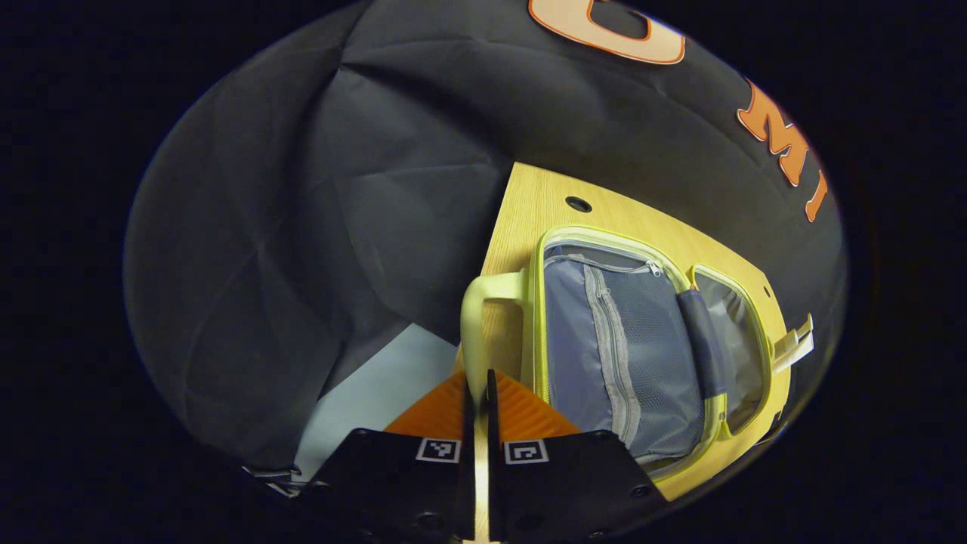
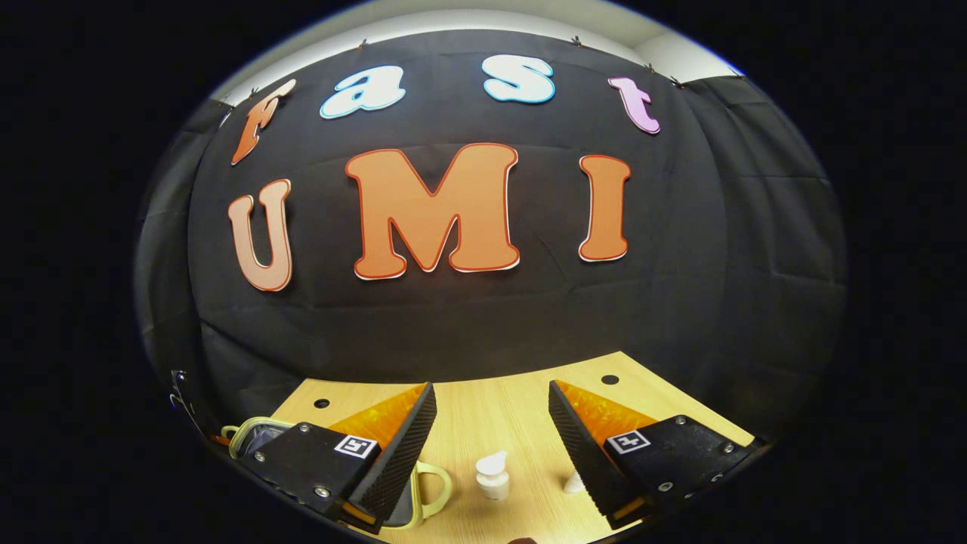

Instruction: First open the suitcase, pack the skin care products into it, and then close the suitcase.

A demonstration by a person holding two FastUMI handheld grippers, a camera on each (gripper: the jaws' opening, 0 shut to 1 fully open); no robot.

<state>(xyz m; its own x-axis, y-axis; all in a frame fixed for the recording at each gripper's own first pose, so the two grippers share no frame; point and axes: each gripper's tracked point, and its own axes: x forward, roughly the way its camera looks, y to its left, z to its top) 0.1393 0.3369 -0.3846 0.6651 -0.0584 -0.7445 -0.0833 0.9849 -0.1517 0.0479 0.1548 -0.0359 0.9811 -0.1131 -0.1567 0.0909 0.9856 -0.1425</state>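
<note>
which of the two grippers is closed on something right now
The left gripper: its orange fingers pinch the pale suitcase handle. The right gripper hangs wide open above the table, nothing between its fingers.

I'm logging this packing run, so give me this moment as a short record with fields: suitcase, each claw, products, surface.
suitcase: open, lying flat on the table, grey zipped mesh lining showing
left claw: shut on the suitcase handle
right claw: open, above the table, holding nothing
products: white pump bottle standing on the table between the right claw's fingers; another white item partly hidden behind a finger
surface: light wooden table
</note>
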